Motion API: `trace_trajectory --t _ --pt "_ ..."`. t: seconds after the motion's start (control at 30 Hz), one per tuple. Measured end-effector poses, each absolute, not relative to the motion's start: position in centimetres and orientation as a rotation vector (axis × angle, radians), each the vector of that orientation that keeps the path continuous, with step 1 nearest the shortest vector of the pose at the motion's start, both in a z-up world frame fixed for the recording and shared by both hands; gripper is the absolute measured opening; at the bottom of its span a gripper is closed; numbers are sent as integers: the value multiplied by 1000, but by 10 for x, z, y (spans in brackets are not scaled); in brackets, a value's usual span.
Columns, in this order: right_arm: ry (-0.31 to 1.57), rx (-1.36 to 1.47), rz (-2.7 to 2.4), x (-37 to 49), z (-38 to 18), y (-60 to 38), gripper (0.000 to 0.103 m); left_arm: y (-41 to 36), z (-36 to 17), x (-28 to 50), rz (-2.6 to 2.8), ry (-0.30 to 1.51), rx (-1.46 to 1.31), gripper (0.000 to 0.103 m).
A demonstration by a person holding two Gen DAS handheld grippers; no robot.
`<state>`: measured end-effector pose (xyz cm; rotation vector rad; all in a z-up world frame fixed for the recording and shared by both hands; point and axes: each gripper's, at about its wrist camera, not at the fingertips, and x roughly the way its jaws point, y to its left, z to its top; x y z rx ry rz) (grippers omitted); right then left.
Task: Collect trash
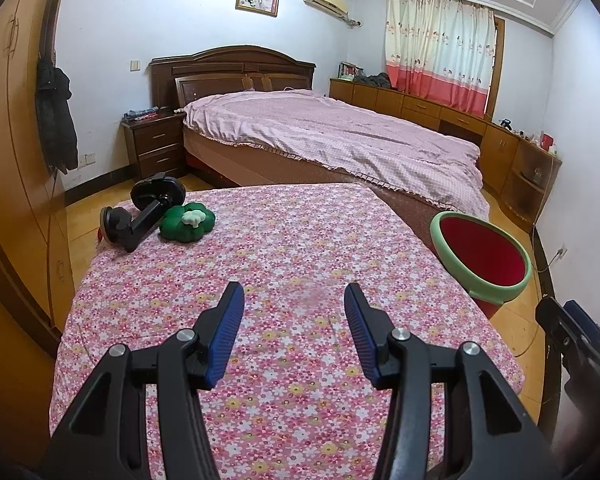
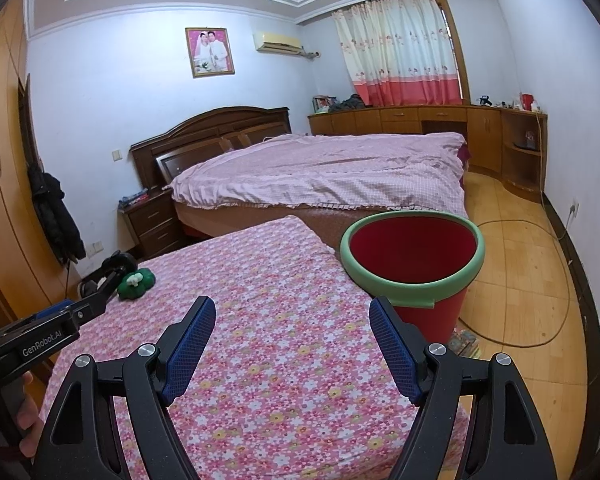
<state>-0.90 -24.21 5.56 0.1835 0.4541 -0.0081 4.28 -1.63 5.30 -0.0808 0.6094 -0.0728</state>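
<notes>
A red bin with a green rim (image 1: 484, 256) (image 2: 414, 256) stands on the floor at the table's right side; it looks empty inside. A green clover-shaped cushion with a white piece on top (image 1: 187, 222) (image 2: 137, 279) lies at the table's far left corner, beside a black phone holder (image 1: 144, 210) (image 2: 112, 270). My left gripper (image 1: 294, 300) is open and empty above the flowered tablecloth (image 1: 284, 248). My right gripper (image 2: 292, 314) is open and empty over the table's right edge, close to the bin. The left gripper's body shows in the right wrist view (image 2: 40, 336).
A bed with a pink cover (image 1: 332, 136) stands behind the table. A nightstand (image 1: 156, 144) is at its left, a wardrobe (image 1: 16, 160) along the left wall, low cabinets (image 2: 420, 120) under the window. A cable (image 2: 540, 280) loops on the floor at right.
</notes>
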Motion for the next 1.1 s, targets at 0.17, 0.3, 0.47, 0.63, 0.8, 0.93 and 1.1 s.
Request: trace_trajectory --t 0.17,0.3,0.47,0.63,0.8,0.93,1.1 --pt "462 185 -8 -8 55 -242 80 -16 53 43 -72 611 -81 52" --pt "461 187 -5 -8 54 -243 80 -17 52 43 -70 612 -81 52" --pt "464 189 -5 -7 54 -243 80 -17 51 42 -69 615 -82 52" --pt "464 189 -4 -7 54 -244 80 -17 51 42 -68 616 -82 52" --pt "464 189 -5 -7 54 -244 80 -17 51 42 -69 615 -82 52" --pt "463 189 -5 -8 54 -244 80 -17 51 42 -68 615 -81 52" --pt "463 189 -3 -7 54 -244 80 -17 51 42 -68 613 -79 52"
